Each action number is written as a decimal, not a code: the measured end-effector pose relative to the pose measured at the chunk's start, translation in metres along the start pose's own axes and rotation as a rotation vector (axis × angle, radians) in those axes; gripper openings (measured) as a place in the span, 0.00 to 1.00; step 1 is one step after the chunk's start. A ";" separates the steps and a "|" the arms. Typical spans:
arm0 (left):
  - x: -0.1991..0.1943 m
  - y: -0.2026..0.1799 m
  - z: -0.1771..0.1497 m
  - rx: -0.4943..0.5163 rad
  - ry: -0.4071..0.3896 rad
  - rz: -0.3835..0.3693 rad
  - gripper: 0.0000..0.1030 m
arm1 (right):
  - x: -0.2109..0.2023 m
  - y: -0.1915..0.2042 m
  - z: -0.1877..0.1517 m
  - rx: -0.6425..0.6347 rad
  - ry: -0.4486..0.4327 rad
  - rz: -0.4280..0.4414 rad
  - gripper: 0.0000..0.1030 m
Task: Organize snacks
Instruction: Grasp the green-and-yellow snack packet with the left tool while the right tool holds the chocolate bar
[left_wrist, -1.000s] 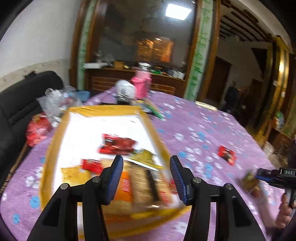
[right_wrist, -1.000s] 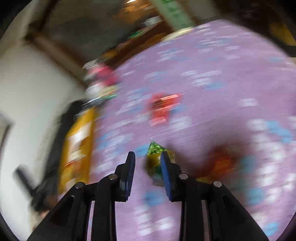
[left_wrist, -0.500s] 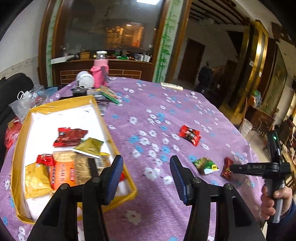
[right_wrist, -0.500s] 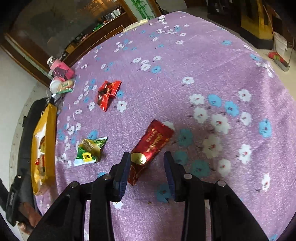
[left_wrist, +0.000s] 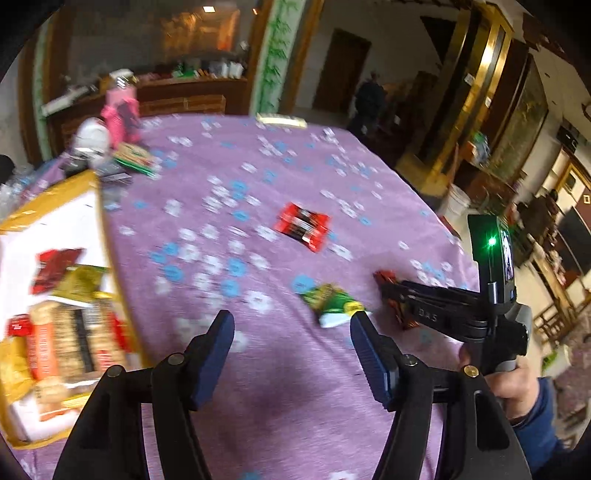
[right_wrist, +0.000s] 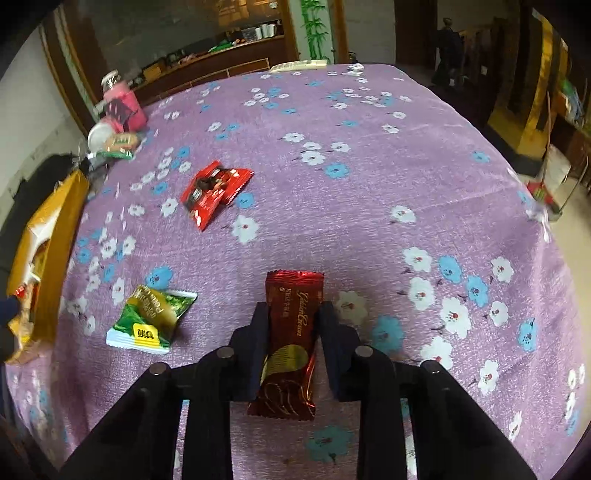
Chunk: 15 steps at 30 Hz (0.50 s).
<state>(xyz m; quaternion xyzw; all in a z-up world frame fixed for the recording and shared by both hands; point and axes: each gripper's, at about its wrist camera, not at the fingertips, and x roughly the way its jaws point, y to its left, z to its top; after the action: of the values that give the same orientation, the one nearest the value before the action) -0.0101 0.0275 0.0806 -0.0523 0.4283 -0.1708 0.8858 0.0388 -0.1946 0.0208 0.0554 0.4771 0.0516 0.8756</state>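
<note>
Two blue fingers (right_wrist: 258, 343) of the right gripper (right_wrist: 293, 343) closing on a dark-red "Golden Crown" bar (right_wrist: 291, 339), left gripper (left_wrist: 291, 354) open, empty

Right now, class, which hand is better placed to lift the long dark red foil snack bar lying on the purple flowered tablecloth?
Right. The right gripper has just been closing and already straddles the long dark red foil snack bar, pads at its sides. The left gripper hangs open over bare purple flowered tablecloth, holding nothing.
</note>
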 end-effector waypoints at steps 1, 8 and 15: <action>0.009 -0.006 0.003 -0.004 0.030 -0.017 0.67 | -0.001 -0.009 0.000 0.034 -0.017 0.015 0.24; 0.058 -0.034 0.013 0.025 0.111 0.025 0.67 | 0.001 -0.042 0.004 0.197 -0.065 0.134 0.24; 0.091 -0.045 0.012 0.081 0.126 0.076 0.50 | 0.001 -0.035 0.001 0.165 -0.052 0.171 0.24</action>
<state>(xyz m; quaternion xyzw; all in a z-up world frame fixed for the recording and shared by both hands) 0.0399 -0.0466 0.0314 0.0109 0.4776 -0.1573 0.8643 0.0420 -0.2287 0.0155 0.1692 0.4503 0.0851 0.8726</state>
